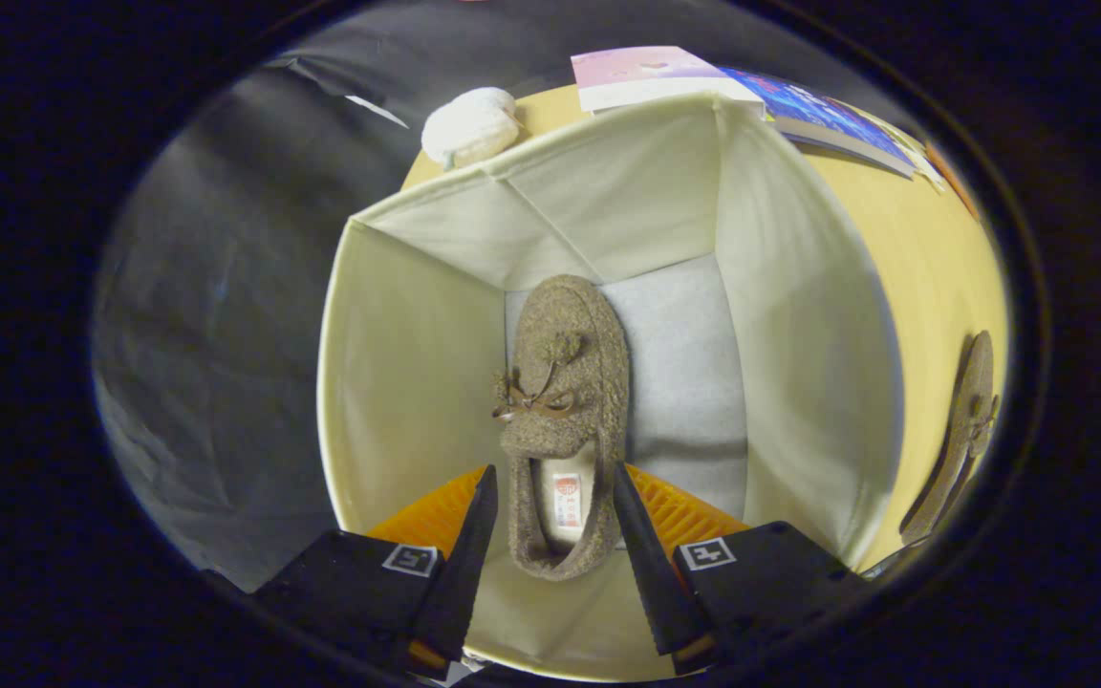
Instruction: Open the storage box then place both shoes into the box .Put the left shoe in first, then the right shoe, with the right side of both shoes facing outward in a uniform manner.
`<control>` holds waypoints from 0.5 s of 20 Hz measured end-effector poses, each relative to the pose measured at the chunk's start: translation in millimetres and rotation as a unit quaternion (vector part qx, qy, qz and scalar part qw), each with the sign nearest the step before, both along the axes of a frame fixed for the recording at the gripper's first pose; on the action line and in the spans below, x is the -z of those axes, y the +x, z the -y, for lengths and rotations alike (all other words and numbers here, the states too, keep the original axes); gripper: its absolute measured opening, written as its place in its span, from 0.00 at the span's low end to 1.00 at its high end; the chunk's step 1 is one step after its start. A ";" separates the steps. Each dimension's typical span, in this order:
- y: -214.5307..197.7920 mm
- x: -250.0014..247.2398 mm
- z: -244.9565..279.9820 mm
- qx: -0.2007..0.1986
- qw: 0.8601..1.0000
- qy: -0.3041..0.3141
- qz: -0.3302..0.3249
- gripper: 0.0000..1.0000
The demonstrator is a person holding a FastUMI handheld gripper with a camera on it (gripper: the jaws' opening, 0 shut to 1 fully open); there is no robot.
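Nearest, the gripper (550, 521) is seen with its two fingers spread to either side of the heel of a brown fuzzy shoe (565, 411); whether both fingers press on the heel cannot be told. That shoe is seen inside the open cream storage box (799, 325), along its left wall, toe pointing away from the fingers, with grey lining bare beside it. Outside the box, to the right, a second brown shoe (966, 430) is laid on the yellow table (933, 258). Beyond the box, a white plush object (471, 124) and two books (732, 91) are seen.
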State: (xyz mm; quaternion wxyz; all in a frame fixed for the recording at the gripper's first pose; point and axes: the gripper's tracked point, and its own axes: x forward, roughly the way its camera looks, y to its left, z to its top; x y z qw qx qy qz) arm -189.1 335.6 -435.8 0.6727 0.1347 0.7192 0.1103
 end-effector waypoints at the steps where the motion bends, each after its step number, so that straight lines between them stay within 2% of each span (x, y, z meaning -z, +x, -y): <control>1: 3.6 -6.0 0.8 0.005 1.000 0.009 0.004 0.76; 6: 31.8 -47.0 13.8 0.051 0.996 0.065 0.034 0.77; 10: 63.8 -76.9 51.9 0.097 0.989 0.087 0.072 0.78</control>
